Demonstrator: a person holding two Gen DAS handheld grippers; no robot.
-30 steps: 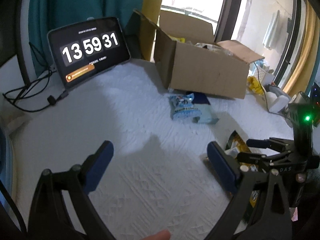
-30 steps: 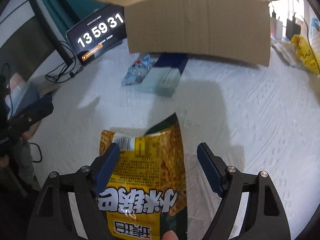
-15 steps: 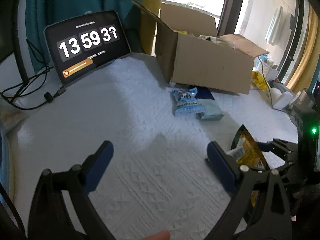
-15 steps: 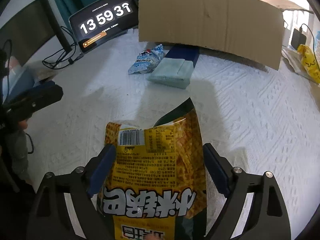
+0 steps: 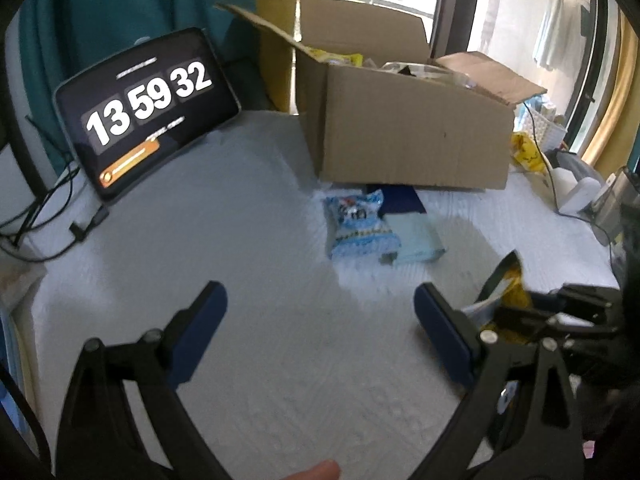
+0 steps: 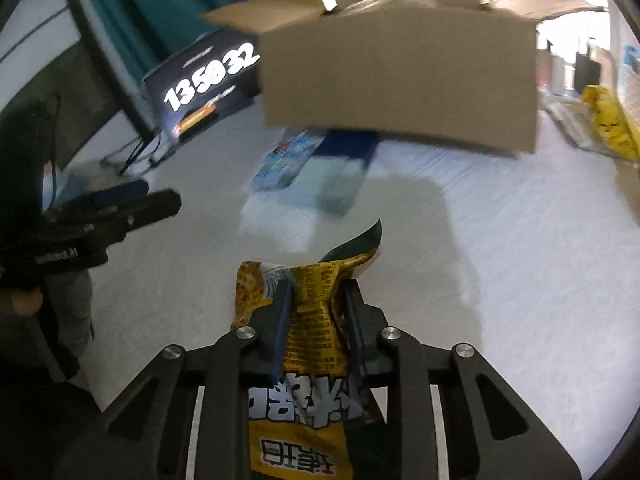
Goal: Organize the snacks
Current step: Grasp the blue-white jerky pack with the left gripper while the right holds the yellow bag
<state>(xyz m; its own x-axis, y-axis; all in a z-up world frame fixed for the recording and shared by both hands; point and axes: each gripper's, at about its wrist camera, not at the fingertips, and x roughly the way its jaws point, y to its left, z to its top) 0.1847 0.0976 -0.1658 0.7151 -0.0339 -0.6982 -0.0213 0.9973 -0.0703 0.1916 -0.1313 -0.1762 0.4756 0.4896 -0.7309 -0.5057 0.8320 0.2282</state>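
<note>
My right gripper (image 6: 316, 300) has just closed on the yellow snack bag (image 6: 308, 344), crumpling it to lift toward the cardboard box (image 6: 400, 80). Left gripper (image 5: 320, 304) is spread wide, empty, over the white tablecloth (image 5: 260, 240).

Crinkly glossy yellow foil snack bag (image 6: 316, 316), matt brown cardboard box (image 5: 412, 140), white embossed cloth table cover (image 5: 248, 240), prob. quilted.

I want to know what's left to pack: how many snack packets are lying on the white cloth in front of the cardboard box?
2: a blue packet and a pale green pack touching it, just before the cardboard box. A yellow bag is in the right gripper. Others may be hidden.
</note>
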